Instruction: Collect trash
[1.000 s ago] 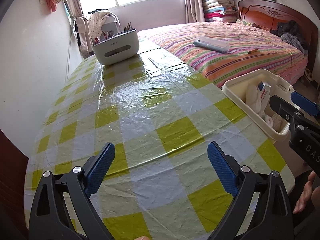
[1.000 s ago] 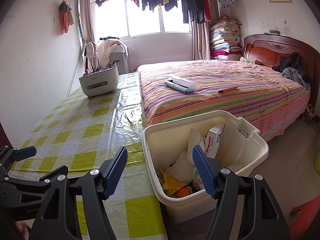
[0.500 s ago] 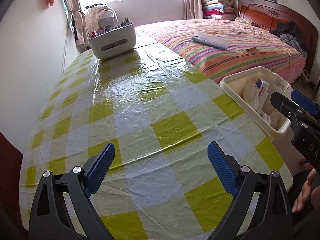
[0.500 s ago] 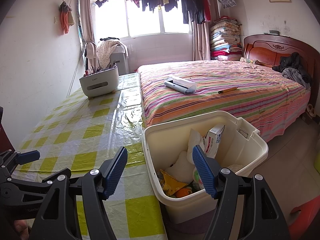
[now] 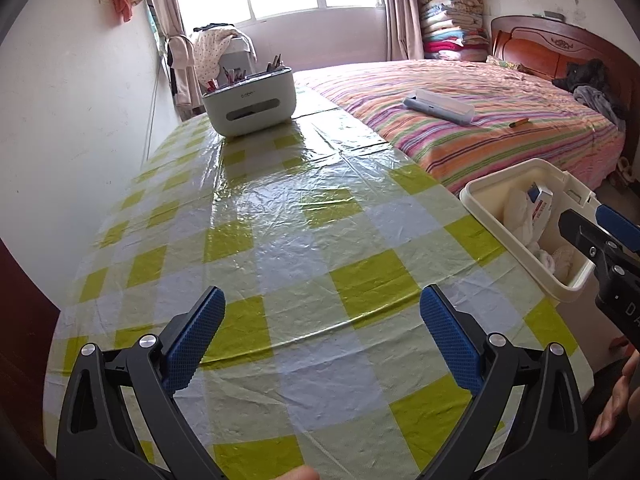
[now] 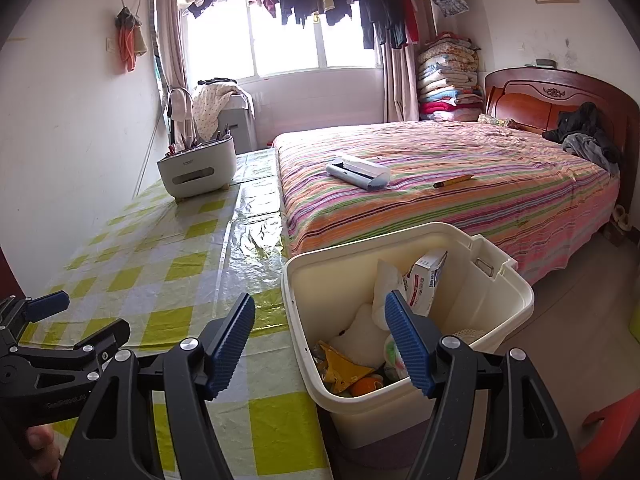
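Observation:
A cream plastic bin (image 6: 500,276) stands on the floor against the table's right edge, also seen in the left wrist view (image 5: 516,170). It holds a white and red carton (image 6: 428,284), white crumpled paper (image 6: 360,340), a yellow wrapper (image 6: 340,368) and something orange (image 6: 364,386). My right gripper (image 6: 319,298) is open and empty, straddling the bin's near-left rim. My left gripper (image 5: 322,292) hangs open and empty over the checked tablecloth (image 5: 280,220). No loose trash shows on the table.
A white desk organizer (image 5: 250,104) with pens sits at the table's far end. The striped bed (image 6: 460,184) lies right of the table, with a grey case and a pencil on it. A red stool (image 6: 616,412) is on the floor. A person's hand (image 5: 616,400) shows at lower right.

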The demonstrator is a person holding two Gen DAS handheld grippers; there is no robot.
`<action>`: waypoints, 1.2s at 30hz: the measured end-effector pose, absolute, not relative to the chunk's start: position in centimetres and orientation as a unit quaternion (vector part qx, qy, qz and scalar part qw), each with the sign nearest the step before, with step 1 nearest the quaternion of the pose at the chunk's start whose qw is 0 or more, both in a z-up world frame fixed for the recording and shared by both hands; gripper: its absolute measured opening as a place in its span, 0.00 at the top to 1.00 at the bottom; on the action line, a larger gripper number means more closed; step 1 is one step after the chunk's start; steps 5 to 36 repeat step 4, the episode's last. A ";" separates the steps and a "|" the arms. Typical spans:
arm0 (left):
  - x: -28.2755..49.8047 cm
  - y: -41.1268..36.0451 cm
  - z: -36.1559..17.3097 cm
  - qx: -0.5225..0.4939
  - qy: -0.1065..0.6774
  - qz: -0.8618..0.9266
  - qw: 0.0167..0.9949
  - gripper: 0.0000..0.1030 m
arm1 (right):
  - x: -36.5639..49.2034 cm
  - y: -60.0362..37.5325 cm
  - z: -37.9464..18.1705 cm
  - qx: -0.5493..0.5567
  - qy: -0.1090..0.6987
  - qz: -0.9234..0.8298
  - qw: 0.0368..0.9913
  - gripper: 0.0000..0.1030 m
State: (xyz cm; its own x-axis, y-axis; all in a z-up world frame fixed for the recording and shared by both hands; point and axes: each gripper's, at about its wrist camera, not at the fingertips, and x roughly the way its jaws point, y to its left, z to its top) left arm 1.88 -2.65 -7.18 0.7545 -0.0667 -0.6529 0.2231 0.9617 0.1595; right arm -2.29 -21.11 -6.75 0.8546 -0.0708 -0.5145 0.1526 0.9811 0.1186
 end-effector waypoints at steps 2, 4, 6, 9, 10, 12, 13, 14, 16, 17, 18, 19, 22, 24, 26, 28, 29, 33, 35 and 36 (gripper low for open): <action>2.0 -2.4 -7.2 0.103 0.347 -0.084 0.928 0.06 | -2.3 -21.1 -6.7 0.079 0.263 -0.058 0.960 0.36; 2.2 -2.3 -7.3 0.097 0.352 -0.085 0.927 0.06 | -2.3 -21.2 -6.7 0.079 0.263 -0.059 0.960 0.36; 2.2 -2.3 -7.3 0.097 0.352 -0.085 0.927 0.06 | -2.3 -21.2 -6.7 0.079 0.263 -0.059 0.960 0.36; 2.2 -2.3 -7.3 0.097 0.352 -0.085 0.927 0.06 | -2.3 -21.2 -6.7 0.079 0.263 -0.059 0.960 0.36; 2.2 -2.3 -7.3 0.097 0.352 -0.085 0.927 0.06 | -2.3 -21.2 -6.7 0.079 0.263 -0.059 0.960 0.36; 2.2 -2.3 -7.3 0.097 0.352 -0.085 0.927 0.06 | -2.3 -21.2 -6.7 0.079 0.263 -0.059 0.960 0.36; 2.2 -2.3 -7.3 0.097 0.352 -0.085 0.927 0.06 | -2.3 -21.2 -6.7 0.079 0.263 -0.059 0.960 0.36; 2.2 -2.3 -7.3 0.097 0.352 -0.085 0.927 0.06 | -2.3 -21.2 -6.7 0.079 0.263 -0.059 0.960 0.36; 2.2 -2.3 -7.3 0.097 0.352 -0.085 0.927 0.06 | -2.3 -21.2 -6.7 0.079 0.263 -0.059 0.960 0.36; 2.2 -2.3 -7.3 0.097 0.352 -0.085 0.927 0.06 | -2.3 -21.2 -6.7 0.079 0.263 -0.059 0.960 0.36; 2.2 -2.3 -7.3 0.097 0.352 -0.085 0.927 0.06 | -2.3 -21.2 -6.7 0.079 0.263 -0.059 0.960 0.36; 2.2 -2.3 -7.3 0.097 0.352 -0.085 0.927 0.06 | -2.3 -21.2 -6.7 0.079 0.263 -0.059 0.960 0.36; 2.2 -2.3 -7.3 0.097 0.352 -0.085 0.927 0.06 | -2.3 -21.2 -6.7 0.079 0.263 -0.059 0.960 0.36; 2.2 -2.3 -7.3 0.097 0.352 -0.085 0.927 0.06 | -2.3 -21.2 -6.7 0.079 0.263 -0.059 0.960 0.36; 2.2 -2.3 -7.3 0.097 0.352 -0.085 0.927 0.06 | -2.3 -21.2 -6.7 0.079 0.263 -0.059 0.960 0.36; 2.2 -2.3 -7.3 0.097 0.352 -0.085 0.927 0.06 | -2.3 -21.2 -6.7 0.079 0.263 -0.059 0.960 0.36; 2.2 -2.3 -7.3 0.097 0.352 -0.085 0.927 0.06 | -2.3 -21.2 -6.7 0.079 0.263 -0.059 0.960 0.36; 2.2 -2.3 -7.3 0.097 0.352 -0.085 0.927 0.06 | -2.3 -21.2 -6.7 0.079 0.263 -0.059 0.960 0.36; 2.2 -2.3 -7.3 0.097 0.352 -0.085 0.927 0.06 | -2.3 -21.2 -6.7 0.079 0.263 -0.059 0.960 0.36; 2.2 -2.3 -7.3 0.097 0.352 -0.085 0.927 0.06 | -2.3 -21.2 -6.7 0.079 0.263 -0.059 0.960 0.36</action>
